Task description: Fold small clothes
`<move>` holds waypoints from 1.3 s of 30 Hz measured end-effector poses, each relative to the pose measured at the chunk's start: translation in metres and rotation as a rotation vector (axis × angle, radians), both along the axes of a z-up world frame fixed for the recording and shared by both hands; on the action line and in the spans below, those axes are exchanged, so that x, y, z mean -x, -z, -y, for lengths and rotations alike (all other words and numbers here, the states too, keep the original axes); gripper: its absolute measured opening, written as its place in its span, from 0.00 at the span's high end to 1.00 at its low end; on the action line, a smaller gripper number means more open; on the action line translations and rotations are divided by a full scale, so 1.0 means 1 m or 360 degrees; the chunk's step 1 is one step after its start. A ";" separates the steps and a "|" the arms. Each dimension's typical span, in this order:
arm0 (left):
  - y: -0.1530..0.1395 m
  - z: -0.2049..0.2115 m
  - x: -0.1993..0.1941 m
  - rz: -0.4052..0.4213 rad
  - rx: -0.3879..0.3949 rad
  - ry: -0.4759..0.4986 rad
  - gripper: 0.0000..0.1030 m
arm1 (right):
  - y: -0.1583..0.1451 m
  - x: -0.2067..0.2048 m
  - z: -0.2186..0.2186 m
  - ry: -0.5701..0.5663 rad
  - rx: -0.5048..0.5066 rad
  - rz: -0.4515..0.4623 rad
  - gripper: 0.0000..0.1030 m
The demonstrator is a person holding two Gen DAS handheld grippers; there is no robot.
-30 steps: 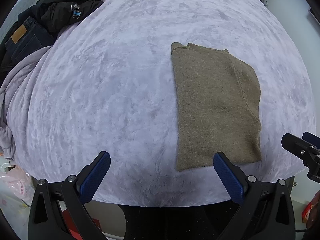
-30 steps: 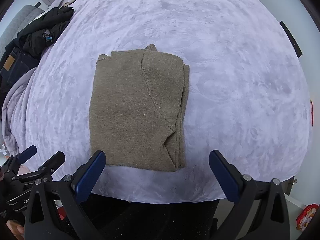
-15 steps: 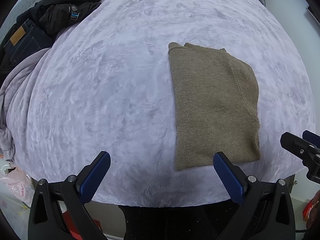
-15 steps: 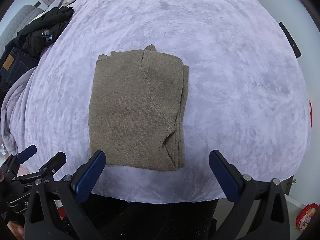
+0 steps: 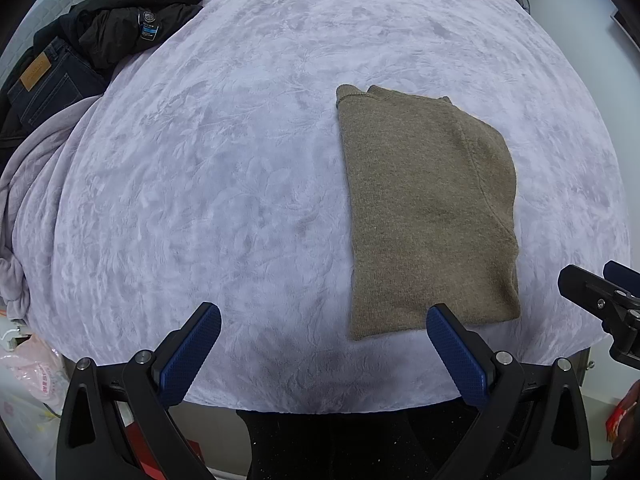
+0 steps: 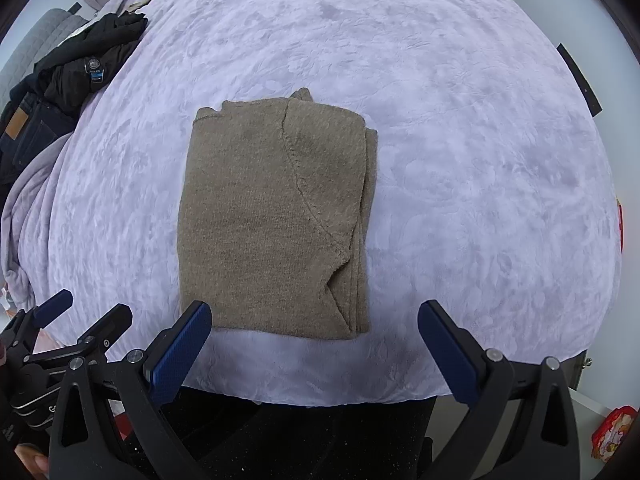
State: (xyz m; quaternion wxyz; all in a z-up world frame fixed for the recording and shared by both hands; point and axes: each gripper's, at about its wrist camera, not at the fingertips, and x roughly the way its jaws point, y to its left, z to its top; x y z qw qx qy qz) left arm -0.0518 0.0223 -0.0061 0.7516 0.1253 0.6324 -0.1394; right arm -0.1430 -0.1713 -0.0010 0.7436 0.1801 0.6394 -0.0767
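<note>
Olive-brown knitted sweater (image 6: 276, 216), folded into a flat rectangle, lies on the pale lilac plush bedspread (image 5: 208, 184) near its front edge. Left gripper (image 5: 322, 350) and right gripper (image 6: 314, 350) both hover above that edge, blue-padded jaws spread wide, holding nothing. Black jacket (image 5: 132, 24) and dark jeans (image 5: 48, 84) heaped far left; possibly more clothes behind.

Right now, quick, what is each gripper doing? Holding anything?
Left gripper: open, holding nothing, fingers spread above the bed edge.
Right gripper: open, holding nothing, near the folded brown sweater.
</note>
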 end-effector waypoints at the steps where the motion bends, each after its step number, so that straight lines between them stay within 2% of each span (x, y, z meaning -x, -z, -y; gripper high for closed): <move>1: 0.000 0.000 0.000 0.0000 0.0001 -0.0001 0.00 | 0.000 0.000 0.000 0.0000 0.0001 -0.0002 0.00; 39: 0.000 0.002 0.004 0.0015 -0.0012 -0.0004 0.00 | 0.000 0.004 0.003 0.0007 0.0014 -0.0003 0.00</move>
